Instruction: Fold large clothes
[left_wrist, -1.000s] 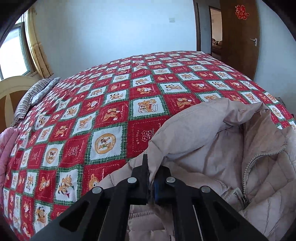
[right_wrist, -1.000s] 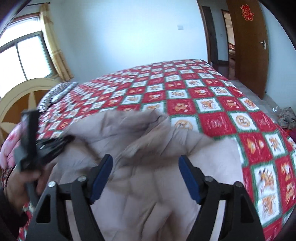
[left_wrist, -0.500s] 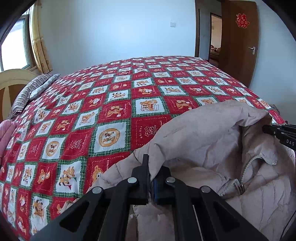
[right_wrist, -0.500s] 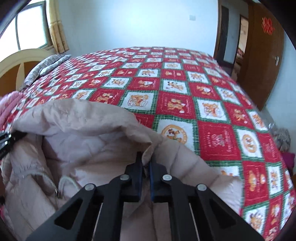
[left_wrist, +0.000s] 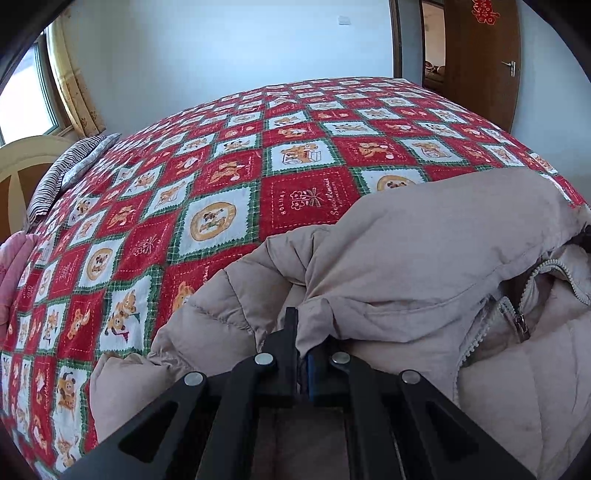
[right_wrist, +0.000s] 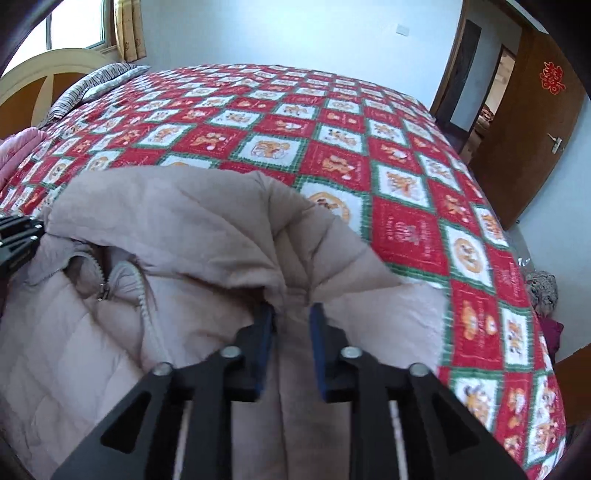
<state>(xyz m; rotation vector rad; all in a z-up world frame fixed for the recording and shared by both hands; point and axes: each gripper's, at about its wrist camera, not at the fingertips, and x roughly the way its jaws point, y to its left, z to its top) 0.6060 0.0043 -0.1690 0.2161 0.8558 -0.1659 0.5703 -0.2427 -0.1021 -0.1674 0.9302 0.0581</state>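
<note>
A beige puffy jacket (left_wrist: 424, 240) lies bunched on the near part of the bed, its zipper (left_wrist: 521, 328) partly undone. My left gripper (left_wrist: 302, 343) is shut on a fold of the jacket's edge, close above the fabric. In the right wrist view the same jacket (right_wrist: 184, 221) fills the lower left. My right gripper (right_wrist: 291, 314) has its jaws opening, a puffy fold of the jacket still between the blue pads. The left gripper's black body (right_wrist: 14, 236) shows at the left edge there.
A red, white and green patchwork bedspread (left_wrist: 221, 184) covers the bed beyond the jacket. A striped pillow (left_wrist: 66, 173) and pink cloth (left_wrist: 14, 266) lie at the left by the headboard. A brown door (right_wrist: 535, 129) and clothes on the floor (right_wrist: 541, 288) are at the right.
The left gripper has sunk toward the bed with the jacket edge held. The right gripper went from wide open to shut on the jacket, then its jaws parted a little.
</note>
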